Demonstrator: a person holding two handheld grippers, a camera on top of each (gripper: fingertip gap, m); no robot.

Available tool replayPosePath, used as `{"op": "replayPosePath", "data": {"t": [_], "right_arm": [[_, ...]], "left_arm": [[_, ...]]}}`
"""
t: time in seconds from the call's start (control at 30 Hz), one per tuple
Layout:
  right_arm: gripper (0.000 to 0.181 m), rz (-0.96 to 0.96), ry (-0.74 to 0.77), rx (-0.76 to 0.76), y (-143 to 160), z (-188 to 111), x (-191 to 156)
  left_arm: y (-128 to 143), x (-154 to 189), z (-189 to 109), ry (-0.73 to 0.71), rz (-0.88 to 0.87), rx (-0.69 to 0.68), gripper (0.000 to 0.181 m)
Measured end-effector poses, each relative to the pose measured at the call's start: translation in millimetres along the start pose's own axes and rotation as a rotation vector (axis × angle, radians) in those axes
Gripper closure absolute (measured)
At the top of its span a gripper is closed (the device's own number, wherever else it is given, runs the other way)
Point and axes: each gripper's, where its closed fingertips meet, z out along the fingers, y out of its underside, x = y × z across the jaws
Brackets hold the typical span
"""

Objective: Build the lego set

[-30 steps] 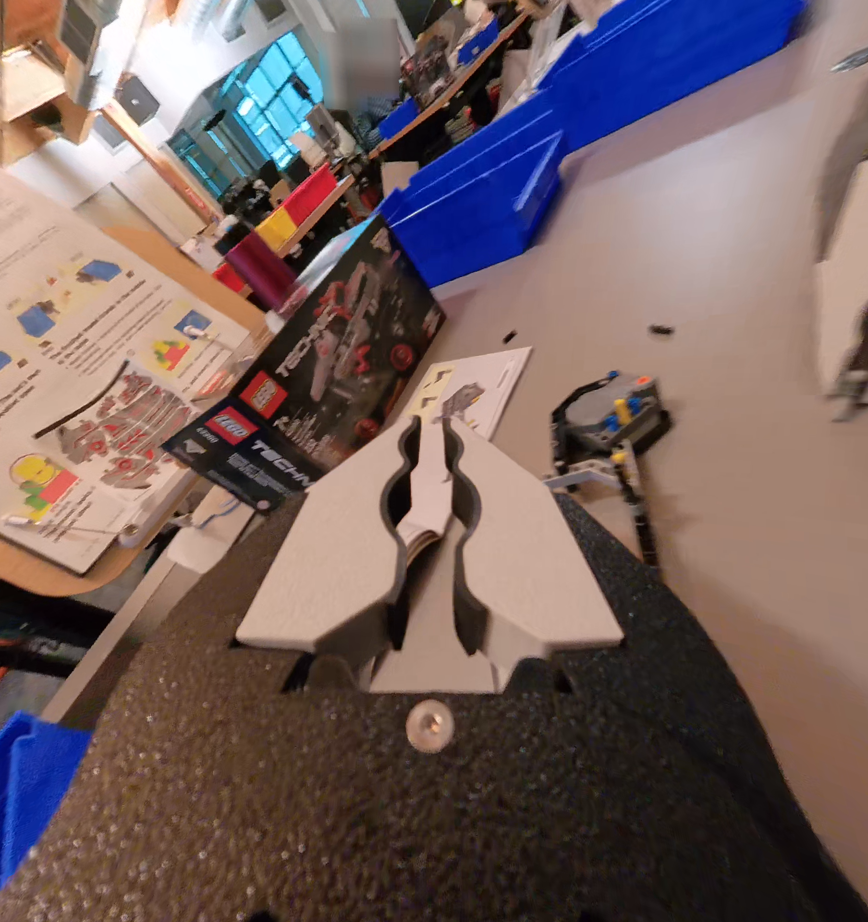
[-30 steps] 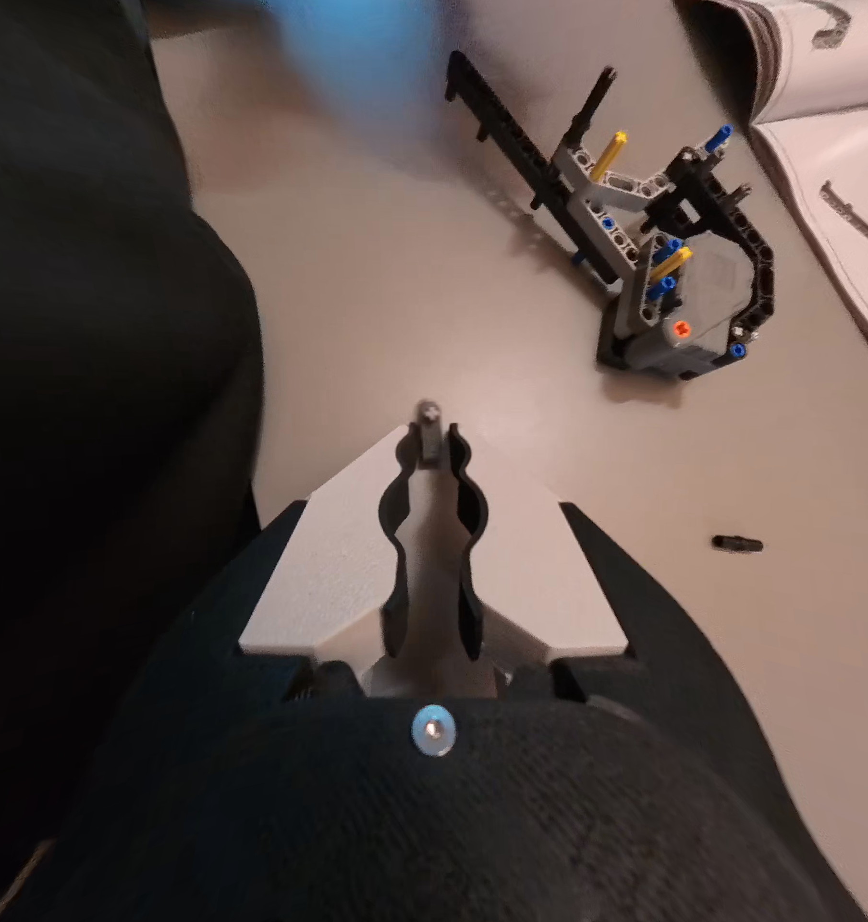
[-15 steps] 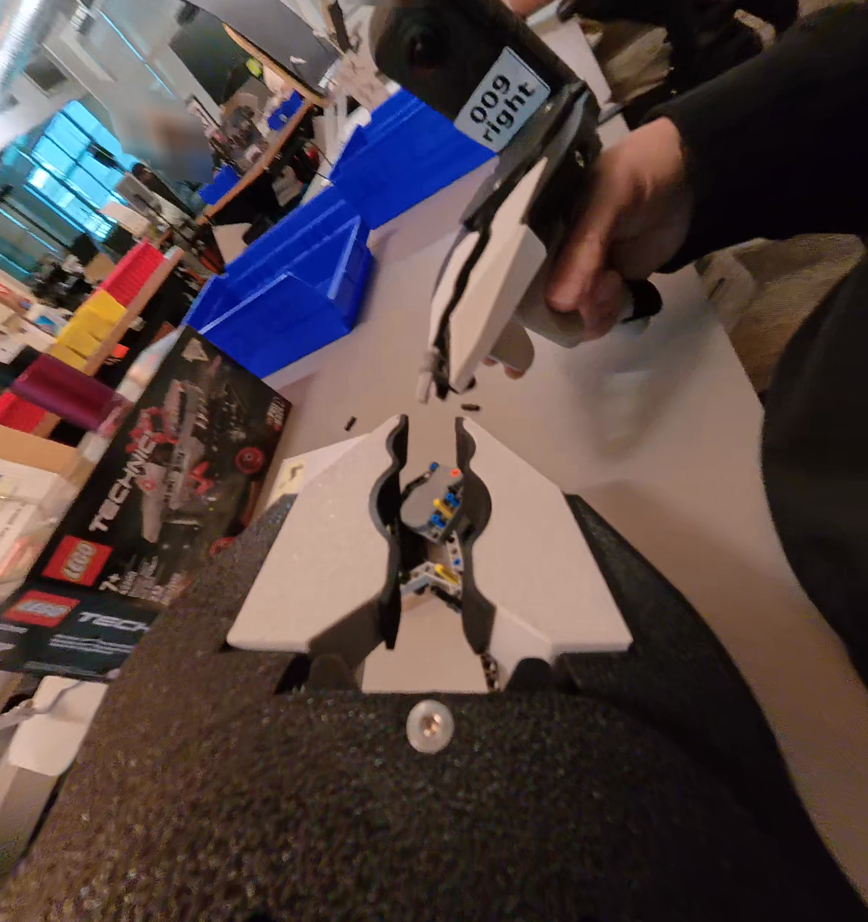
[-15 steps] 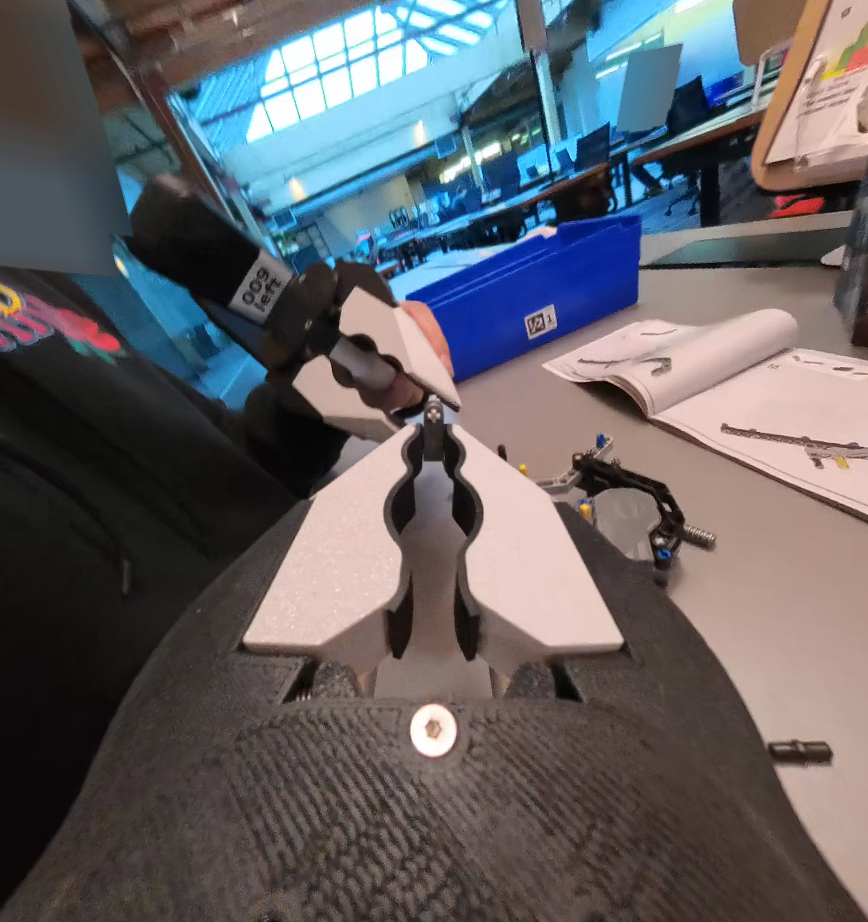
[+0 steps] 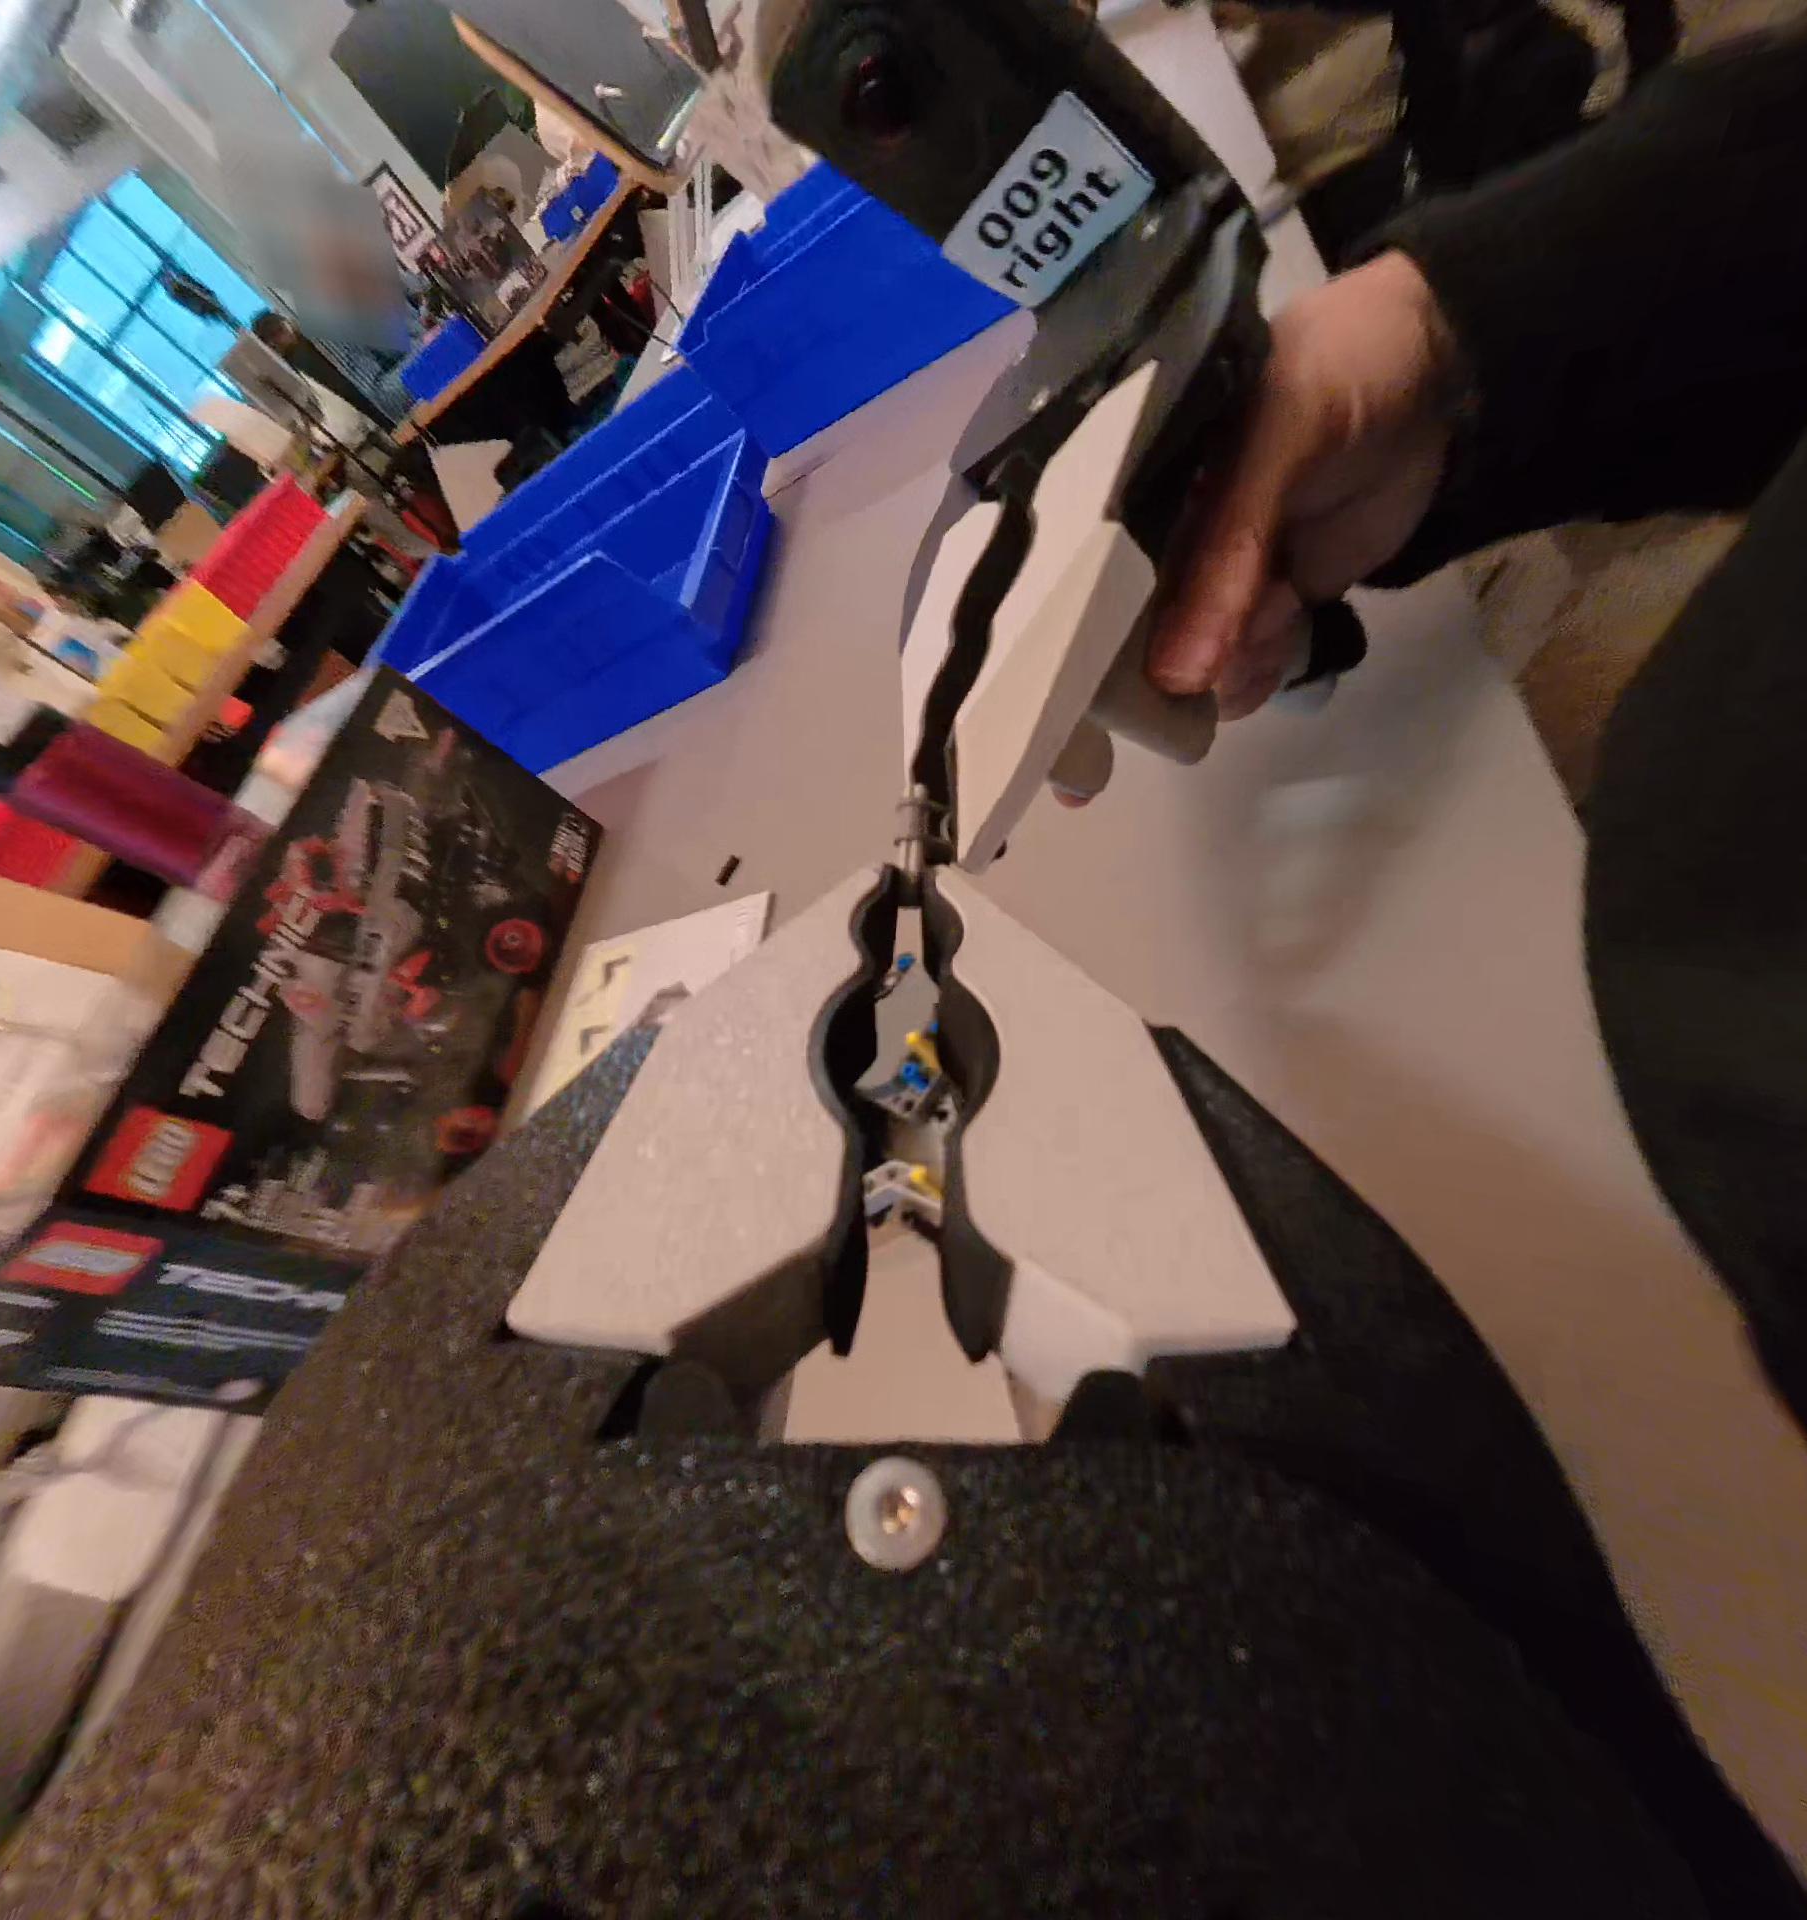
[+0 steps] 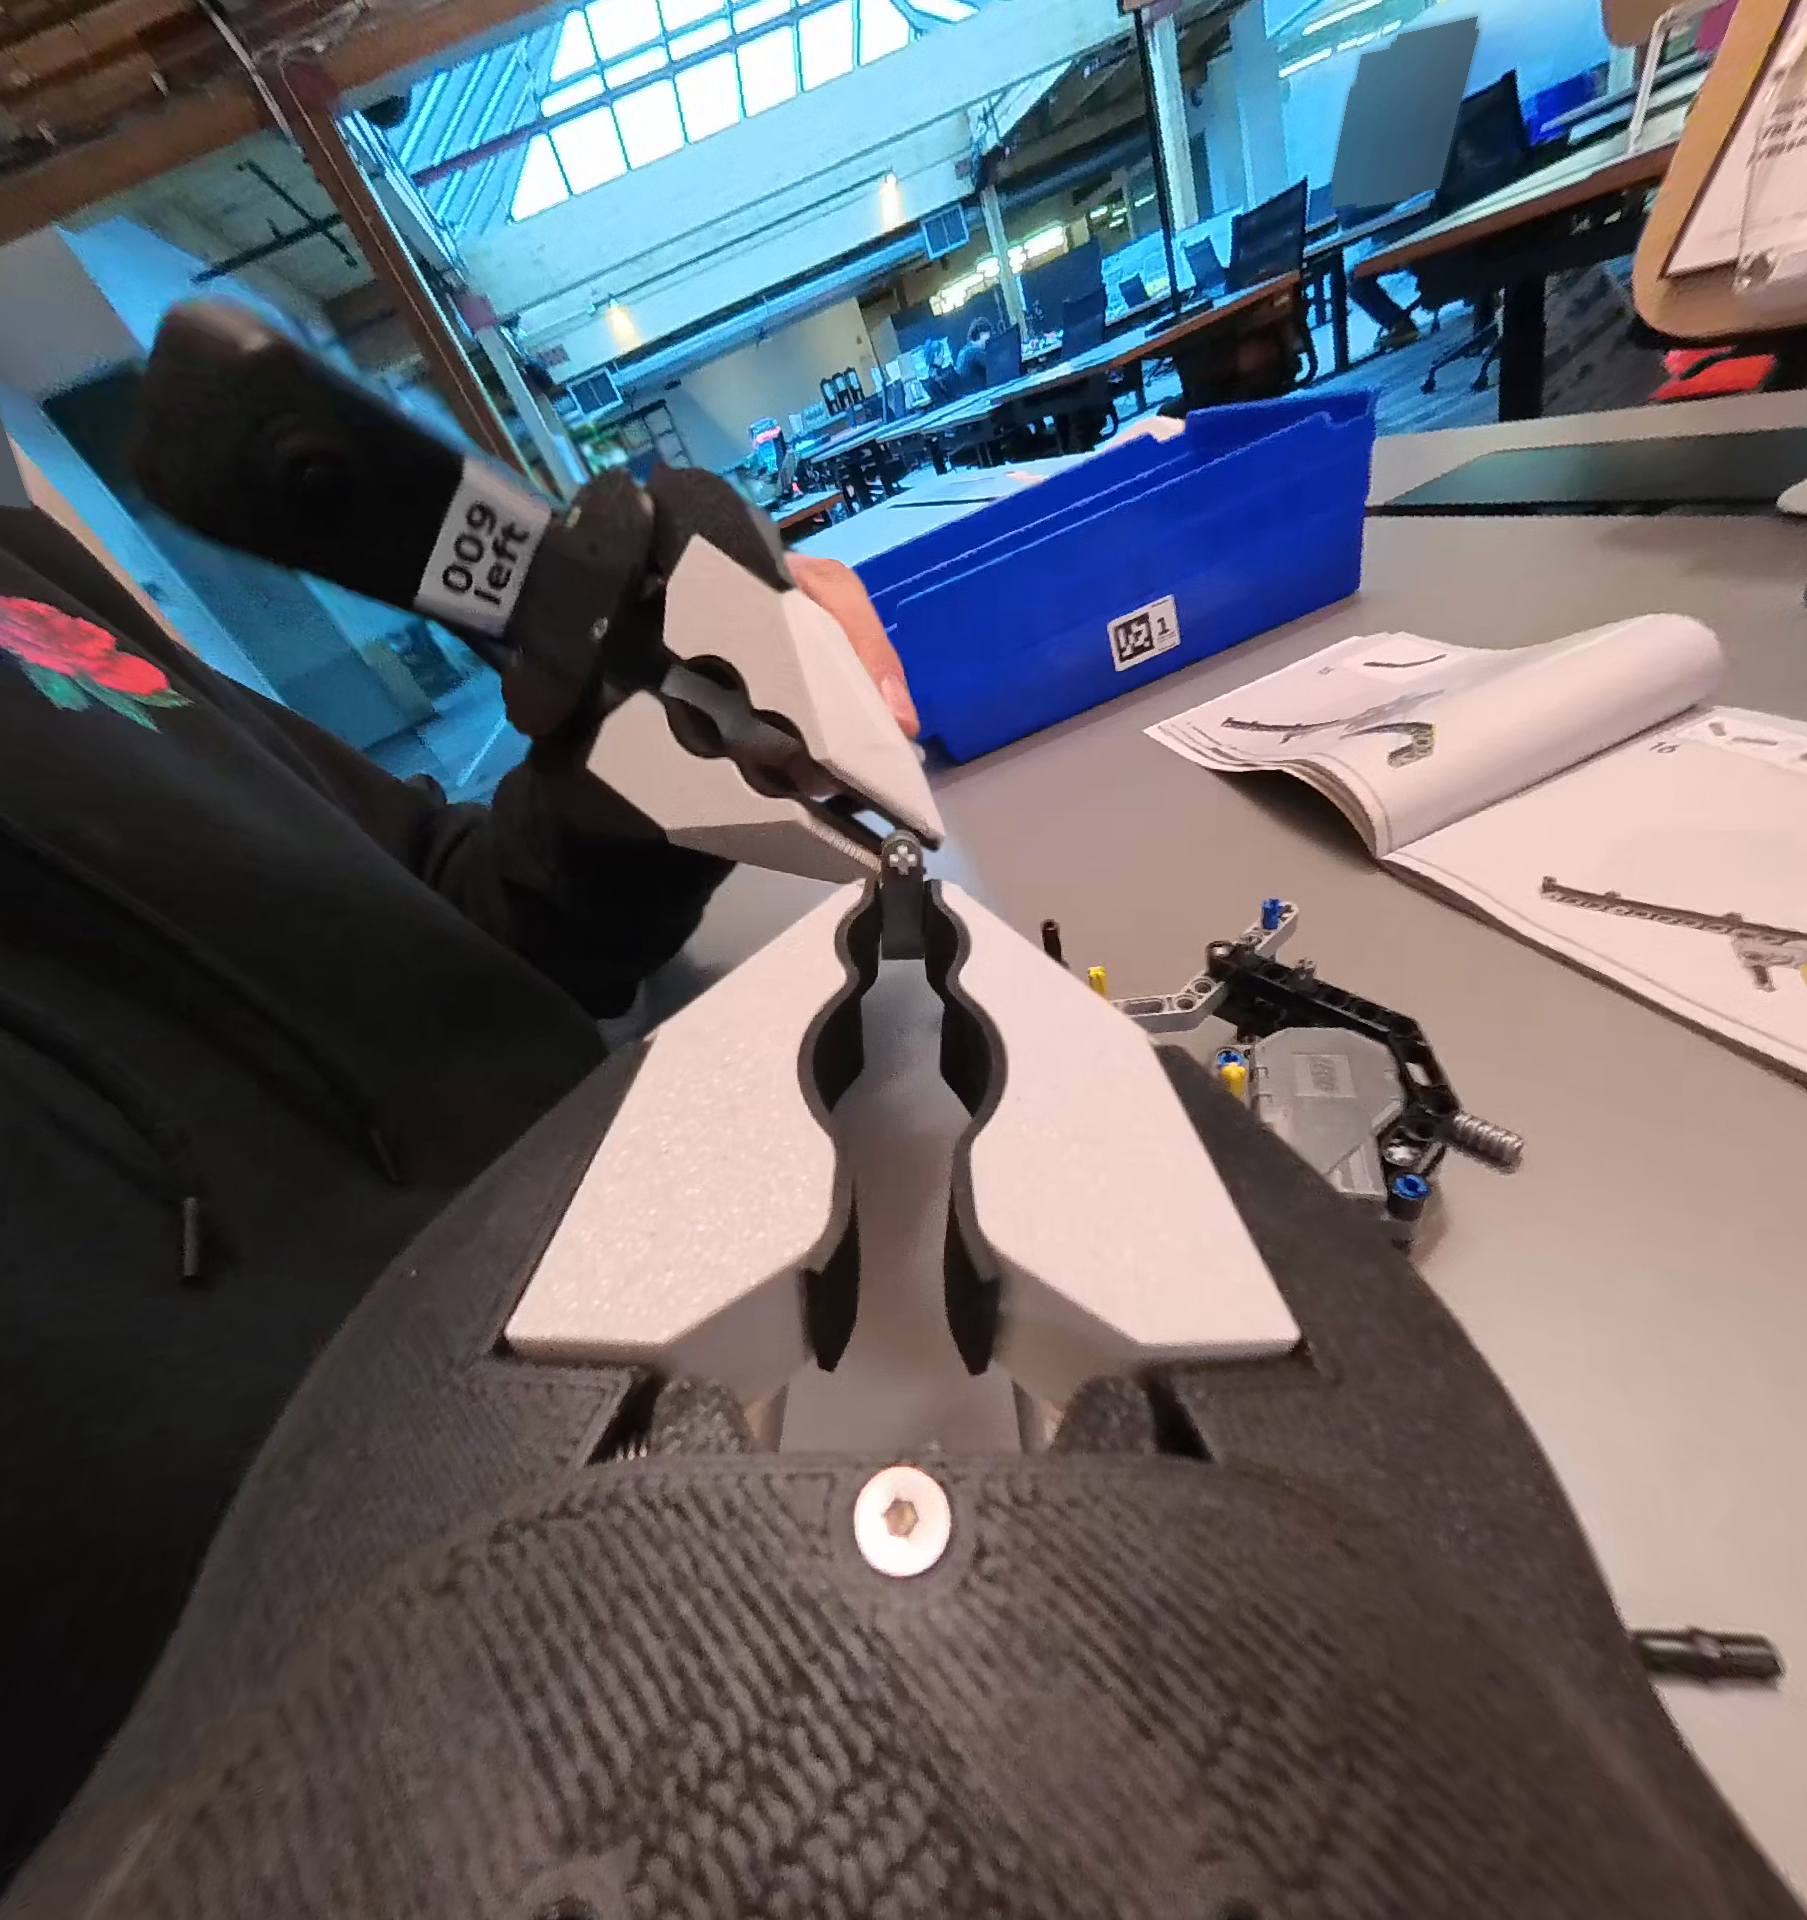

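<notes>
Right hand-held gripper [image 6: 904, 899] pinches small grey pin [image 6: 901, 883]; left hand-held gripper [image 5: 907, 883] tips touching it (grip unclear).

Blue bin [image 6: 1107, 582], grey table [image 6: 1605, 1299], black-and-grey lego assembly [image 6: 1325, 1070]

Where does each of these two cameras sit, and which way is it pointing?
Left wrist view: on the left gripper, facing the right gripper, a hand, blue bins.
Right wrist view: on the right gripper, which pinches a small grey pin, facing the left gripper, a black sleeve.
Both show the lego assembly and table.
</notes>
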Motion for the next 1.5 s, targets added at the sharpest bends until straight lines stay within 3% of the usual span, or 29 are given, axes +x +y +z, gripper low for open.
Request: {"op": "replayPosePath", "data": {"t": [0.17, 0.53, 0.73, 0.8, 0.93, 1.03, 1.2, 1.37, 1.5], "right_arm": [[0.174, -0.129, 0.047, -0.045, 1, -6, 1], [0.174, -0.131, 0.031, -0.003, -6, -11, -1], [0.173, -0.135, 0.083, -0.017, -7, -12, 6], [0.165, -0.225, 0.199, -0.002, -14, -15, 16], [0.147, -0.496, 0.388, -0.053, -25, -16, 24], [0.153, -0.647, 0.504, -0.087, -29, -17, 30], [0.165, -0.785, 0.549, -0.083, -36, -15, 29], [0.159, -0.965, 0.59, -0.226, -27, -15, 37], [0.164, -1.084, 0.605, -0.309, -19, -12, 40]], "left_arm": [[0, 6, 5, 0.093, -0.203, 0.031, 0.18], [-7, 3, 5, 0.151, -0.332, 0.099, 0.18], [2, -4, 11, 0.031, -0.183, 0.008, 0.18], [5, -10, 15, -0.016, -0.237, -0.018, 0.18], [2, -24, 16, -0.066, -0.531, 0.047, 0.18], [-4, -24, 17, -0.042, -0.635, 0.09, 0.18], [-5, -25, 16, -0.014, -0.756, 0.116, 0.18], [1, -18, 19, 0.01, -0.757, 0.053, 0.18], [0, -13, 24, 0.0, -0.73, 0.02, 0.18]]}}
